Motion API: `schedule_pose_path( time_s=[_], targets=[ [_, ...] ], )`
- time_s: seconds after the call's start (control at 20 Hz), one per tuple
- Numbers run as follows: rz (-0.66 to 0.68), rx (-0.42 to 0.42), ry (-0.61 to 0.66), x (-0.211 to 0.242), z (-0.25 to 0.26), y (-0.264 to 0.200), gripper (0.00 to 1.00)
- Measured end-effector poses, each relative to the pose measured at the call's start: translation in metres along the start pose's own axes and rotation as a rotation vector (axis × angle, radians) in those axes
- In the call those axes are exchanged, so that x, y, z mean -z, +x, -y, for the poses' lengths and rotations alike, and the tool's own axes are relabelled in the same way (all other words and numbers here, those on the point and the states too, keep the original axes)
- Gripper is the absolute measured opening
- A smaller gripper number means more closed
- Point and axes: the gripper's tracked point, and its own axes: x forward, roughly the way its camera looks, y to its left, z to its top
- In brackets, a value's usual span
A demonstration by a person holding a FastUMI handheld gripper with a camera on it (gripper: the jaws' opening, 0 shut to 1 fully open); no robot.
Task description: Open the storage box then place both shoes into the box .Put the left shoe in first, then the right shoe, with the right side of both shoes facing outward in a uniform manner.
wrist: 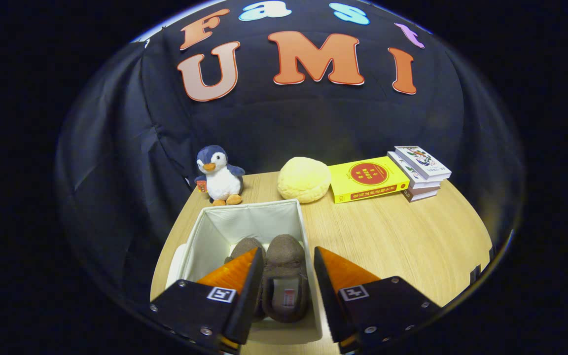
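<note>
Brown shoes (284, 276) fill the box (244, 212) (gripper (289, 261) fingers spread above).

Yellow book (367, 180) on counter (412, 236), 1 o'clock from gripper (289, 266): red circle with characters on cover, line of characters along spine, too small to read. Stacked books (421, 170) just beside it at 3 o'clock: cover print illegible. Gripper fingers each carry square black-and-white marker, no readable text. Fingers apart above storage box (244, 217).
</note>
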Motion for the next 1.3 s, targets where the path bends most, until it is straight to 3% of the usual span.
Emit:
schedule_pose_path(
  time_s=[0.15,0.25,0.6,0.85,1.3],
  targets=[
    [0.032,0.016,-0.017,-0.016,0.008,-0.016,0.90],
    [0.071,0.030,-0.042,-0.033,0.013,-0.028,0.98],
    [0.261,0.047,-0.106,-0.107,0.024,-0.094,0.98],
    [0.390,0.013,-0.083,-0.146,0.028,-0.149,0.98],
    [0.567,0.025,-0.039,-0.172,0.070,-0.209,0.98]
  ],
)
